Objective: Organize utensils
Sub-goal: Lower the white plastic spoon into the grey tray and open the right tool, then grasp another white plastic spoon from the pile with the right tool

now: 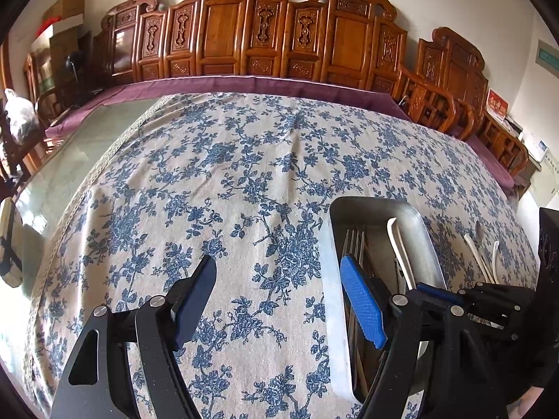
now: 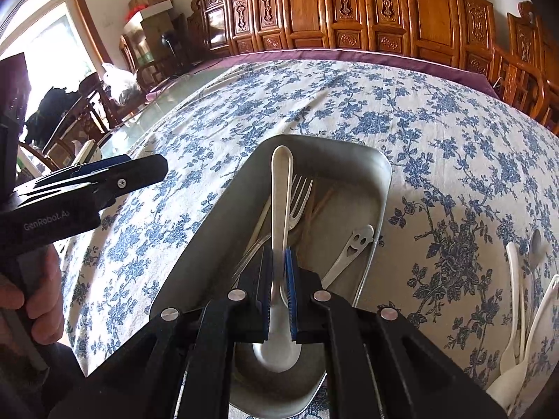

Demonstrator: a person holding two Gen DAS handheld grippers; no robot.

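A metal tray (image 2: 379, 174) lies on the floral tablecloth and holds a fork (image 2: 297, 195), a white smiley-face utensil (image 2: 353, 248) and other cutlery. My right gripper (image 2: 278, 262) is shut on a metal spoon (image 2: 281, 188) and holds it over the tray, bowl end toward the camera. My left gripper (image 1: 279, 289) is open and empty, its right finger over the tray's left rim (image 1: 330, 279). The right gripper (image 1: 440, 291) shows in the left wrist view above the tray. The left gripper (image 2: 139, 171) shows at the left of the right wrist view.
Several loose white and metal utensils (image 2: 520, 279) lie on the cloth right of the tray, also seen in the left wrist view (image 1: 480, 251). Carved wooden chairs (image 1: 265, 31) line the table's far edge. Bare glass tabletop (image 1: 70, 160) is at the left.
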